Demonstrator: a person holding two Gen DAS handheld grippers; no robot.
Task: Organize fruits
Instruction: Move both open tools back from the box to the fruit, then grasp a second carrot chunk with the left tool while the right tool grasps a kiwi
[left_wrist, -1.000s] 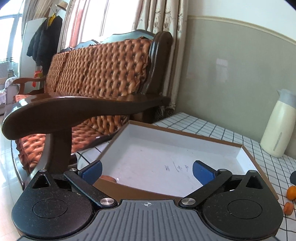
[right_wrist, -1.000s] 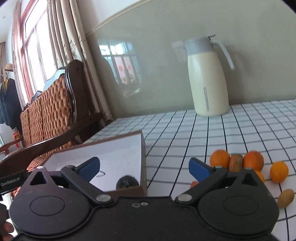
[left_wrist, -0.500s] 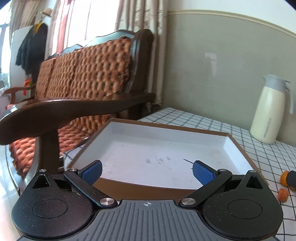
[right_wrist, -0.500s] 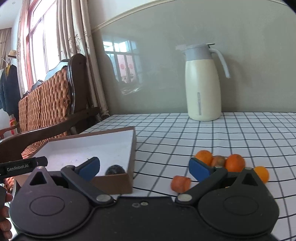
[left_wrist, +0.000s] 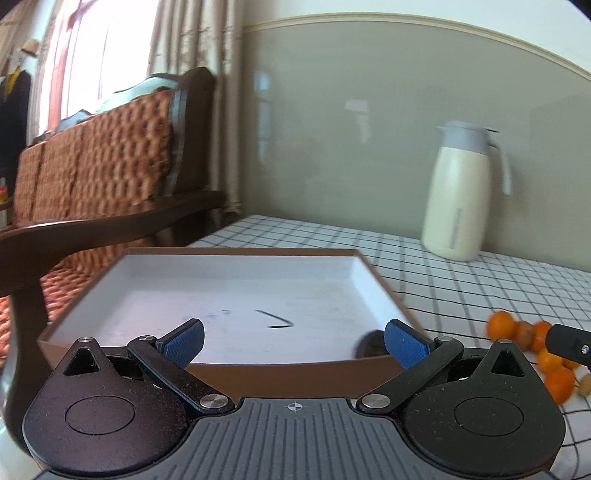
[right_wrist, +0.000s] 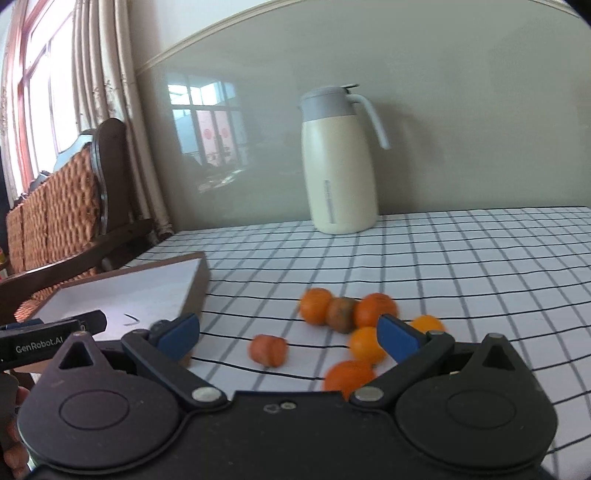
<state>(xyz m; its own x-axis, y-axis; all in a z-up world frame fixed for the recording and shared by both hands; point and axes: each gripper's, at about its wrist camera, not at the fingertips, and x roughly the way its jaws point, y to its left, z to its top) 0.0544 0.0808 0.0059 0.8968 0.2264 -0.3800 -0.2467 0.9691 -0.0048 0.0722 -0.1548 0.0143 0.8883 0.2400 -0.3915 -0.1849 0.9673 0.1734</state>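
A shallow brown box with a white floor (left_wrist: 236, 291) lies on the checked table; one dark round fruit (left_wrist: 371, 343) sits in its near right corner. My left gripper (left_wrist: 293, 341) hovers open over the box's near edge, holding nothing. Right of the box (right_wrist: 147, 288) lie several oranges (right_wrist: 316, 305), a brown kiwi (right_wrist: 341, 314) among them and a reddish fruit (right_wrist: 268, 350) nearer to me. My right gripper (right_wrist: 288, 338) is open just above and before this cluster, empty. The same fruit cluster (left_wrist: 502, 325) shows at the left wrist view's right edge.
A cream thermos jug (right_wrist: 340, 162) stands at the back of the table against the wall. A wooden sofa with a woven orange back (left_wrist: 96, 158) sits left of the table, its armrest (left_wrist: 110, 225) close to the box. The other gripper's body (right_wrist: 51, 341) shows at left.
Both views have swung to the right. The right gripper has come closer to the fruit cluster, which now lies between its fingers' line of sight. The left gripper stays open over the box.
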